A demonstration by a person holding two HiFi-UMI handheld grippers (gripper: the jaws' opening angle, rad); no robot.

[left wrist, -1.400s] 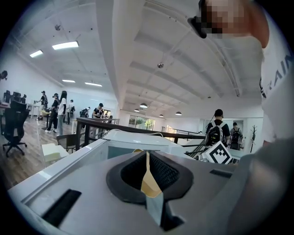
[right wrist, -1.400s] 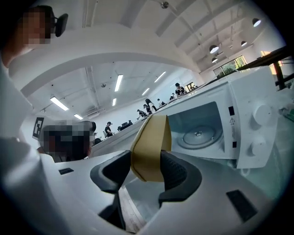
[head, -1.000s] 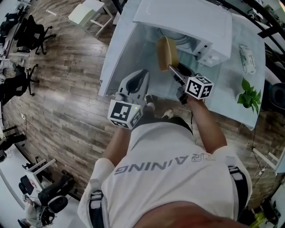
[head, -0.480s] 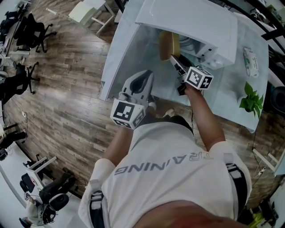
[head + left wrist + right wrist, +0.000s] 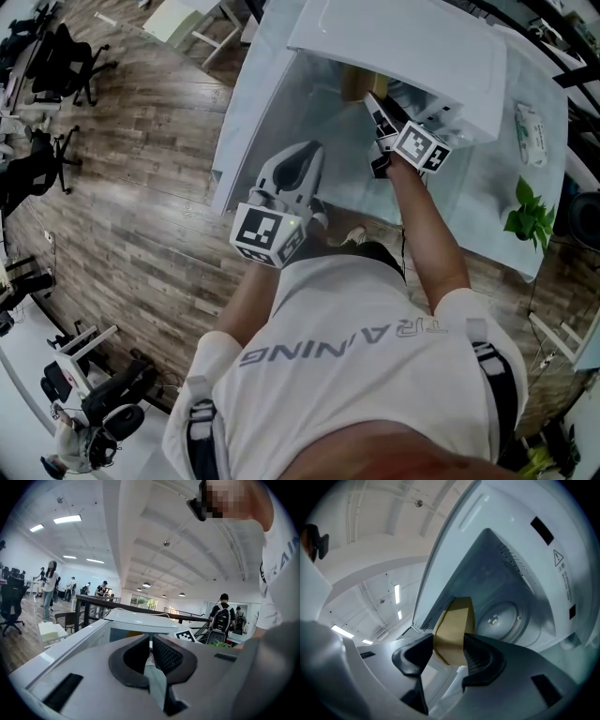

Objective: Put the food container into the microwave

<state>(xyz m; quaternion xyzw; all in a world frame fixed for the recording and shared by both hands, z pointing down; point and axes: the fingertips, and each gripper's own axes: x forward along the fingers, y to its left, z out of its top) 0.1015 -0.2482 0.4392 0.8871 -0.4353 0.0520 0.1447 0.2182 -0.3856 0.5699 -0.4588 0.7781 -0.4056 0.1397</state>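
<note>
2 tongs, 1 box, 1 oven. The right tongs (image 5: 449,645) are clamped on the single tan cardboard food container (image 5: 453,623), w/ both pads pressed on its flat sides, so it sits narrow-edge-on between them. The box is right at the open mouth of the one white microwave (image 5: 403,45), poking in under its top edge in the head view. Can't tell if it's fully inside. 1 round glass turntable (image 5: 505,619) shows deeper in the cavity, to the right of the box, apart from it.

The left tongs (image 5: 151,645) are basically closed, barely a slit between the pads and nothing in them. They're held low near the person's body, well apart from the oven opening.

Also on the pale worktop (image 5: 469,187), right of the oven: 1 small green leafy plant (image 5: 525,208) and 1 white packet (image 5: 531,122).
</note>
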